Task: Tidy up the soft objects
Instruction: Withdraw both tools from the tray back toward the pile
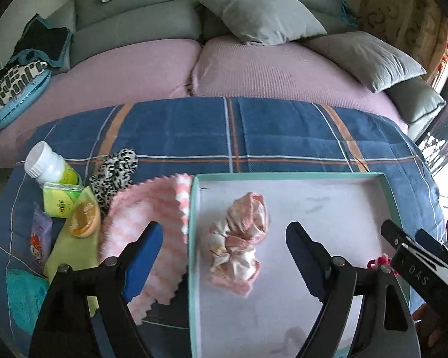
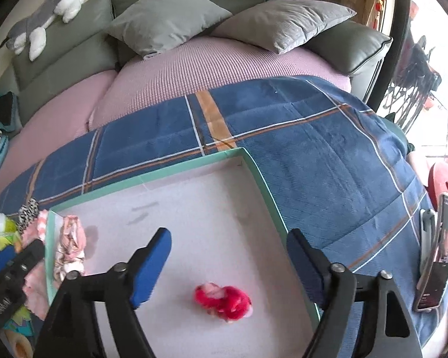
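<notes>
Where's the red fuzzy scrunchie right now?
The red scrunchie lies inside the teal-rimmed box, near its right wall, below the open right gripper in the right wrist view.

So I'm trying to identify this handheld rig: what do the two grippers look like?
Both match: the left gripper and right gripper have black angular linkage arms with silver pivot pins, each ending in flat blue fingers. The right one, seen from the left wrist view, bears white lettering.

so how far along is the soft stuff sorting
Done: the pink scrunchie and red scrunchie lie in the teal tray. In hand: nothing; left gripper and right gripper stand open. Left: leopard scrunchie and pink cloth, outside it.
</notes>
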`<state>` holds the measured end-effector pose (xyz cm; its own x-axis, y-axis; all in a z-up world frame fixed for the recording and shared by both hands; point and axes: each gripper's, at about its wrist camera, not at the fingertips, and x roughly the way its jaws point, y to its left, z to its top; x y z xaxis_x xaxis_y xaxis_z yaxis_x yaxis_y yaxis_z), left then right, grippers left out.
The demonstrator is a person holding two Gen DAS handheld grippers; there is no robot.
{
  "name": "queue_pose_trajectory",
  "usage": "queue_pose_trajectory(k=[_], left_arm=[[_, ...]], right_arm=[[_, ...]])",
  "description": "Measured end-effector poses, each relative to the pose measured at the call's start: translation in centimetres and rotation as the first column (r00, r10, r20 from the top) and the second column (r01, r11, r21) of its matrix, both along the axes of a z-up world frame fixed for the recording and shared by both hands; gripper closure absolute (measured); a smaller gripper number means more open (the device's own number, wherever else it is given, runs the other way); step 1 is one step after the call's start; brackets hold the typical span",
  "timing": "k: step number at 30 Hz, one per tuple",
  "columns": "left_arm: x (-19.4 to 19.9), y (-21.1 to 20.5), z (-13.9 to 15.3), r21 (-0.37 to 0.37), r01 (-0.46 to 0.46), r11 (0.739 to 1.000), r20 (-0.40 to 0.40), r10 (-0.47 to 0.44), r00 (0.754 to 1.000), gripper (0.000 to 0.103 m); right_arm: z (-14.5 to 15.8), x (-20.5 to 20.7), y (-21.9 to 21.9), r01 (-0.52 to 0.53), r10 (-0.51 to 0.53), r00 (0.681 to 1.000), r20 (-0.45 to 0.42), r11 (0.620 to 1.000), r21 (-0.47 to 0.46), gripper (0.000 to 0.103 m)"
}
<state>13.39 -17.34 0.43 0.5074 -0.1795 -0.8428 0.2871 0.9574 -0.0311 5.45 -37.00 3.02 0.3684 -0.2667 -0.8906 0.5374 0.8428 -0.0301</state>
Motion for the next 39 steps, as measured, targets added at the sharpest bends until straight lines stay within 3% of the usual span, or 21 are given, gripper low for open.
queue_pose_trajectory(k=[4,8,12,25,29,39], left_arm=[[0.4,0.9,0.0,0.02,-0.029,0.999,0.009,0.028,1.0,0.017],[0.8,2.0,0.1,0.024,-0.065,0.998,0.019,0.065,0.998,0.016],[1.0,2.9,0.5,0.001,-0.084,0.996,0.034,0.084,0.996,0.014],[1.0,4.8,2.2,-0.075,-0.114,0.991,0.079,0.12,0.99,0.009],[0.9,5.8,3.2,-0.08,-0.14,0.987,0.137,0.15,0.979,0.008],[1.3,9.8,4.5,-0.111,-0.223,0.968,0.175,0.24,0.955,0.008]], right_arm=[[0.2,-0.1,0.0,0.007,-0.007,0.999,0.034,1.0,0.002,0.0],[0.6,-0.3,-0.5,0.038,-0.043,0.995,0.087,0.998,0.051,0.0],[0.7,-0.5,-0.8,0.063,-0.066,0.994,0.091,0.997,0.036,0.0],[1.6,-0.5,-0.3,0.036,-0.043,0.99,0.138,0.998,0.052,0.0],[2.0,-0.6,-0.3,0.031,-0.045,0.985,0.169,0.996,0.085,0.0],[2.4,0.8,2.4,-0.068,0.062,0.984,0.168,0.997,0.031,0.0]])
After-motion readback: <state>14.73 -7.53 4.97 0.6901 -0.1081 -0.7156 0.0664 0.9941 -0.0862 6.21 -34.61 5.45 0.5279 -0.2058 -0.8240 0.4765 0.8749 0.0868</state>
